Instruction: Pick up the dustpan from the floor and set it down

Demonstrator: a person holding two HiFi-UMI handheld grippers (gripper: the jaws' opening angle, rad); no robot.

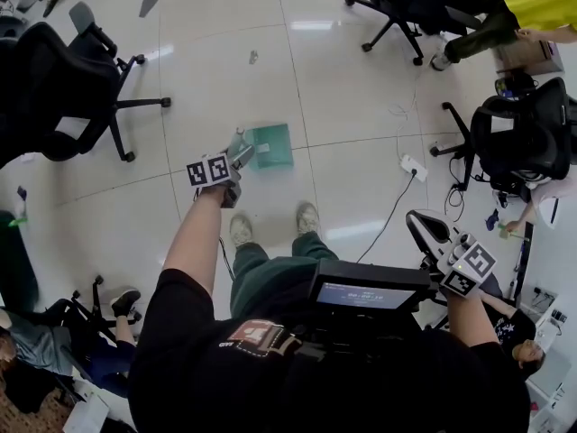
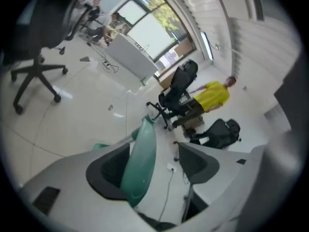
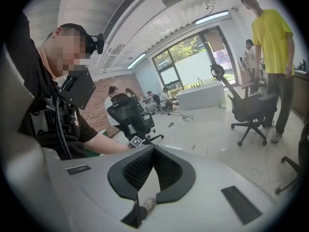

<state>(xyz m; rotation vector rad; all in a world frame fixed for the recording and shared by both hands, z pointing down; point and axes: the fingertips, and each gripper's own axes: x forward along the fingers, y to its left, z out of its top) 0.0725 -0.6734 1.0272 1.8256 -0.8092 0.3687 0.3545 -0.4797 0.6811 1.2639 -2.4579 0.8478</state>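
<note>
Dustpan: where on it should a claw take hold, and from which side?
Probably its long green handle, slanting up from the pan on the floor. Come from above at its free end, left claw across its narrow width; it sits between the open jaws.

Open floor (image 1: 225,70) ringed the dustpan (image 1: 270,145); an office chair (image 1: 54,88) stood left, a power strip (image 1: 414,167) and cable (image 1: 389,213) right.

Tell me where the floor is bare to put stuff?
Bare: the white tile floor beyond the green plastic dustpan, between the black office chair on the left and the far black chair. Crowded: right side, by the white power strip and its black cable.
</note>
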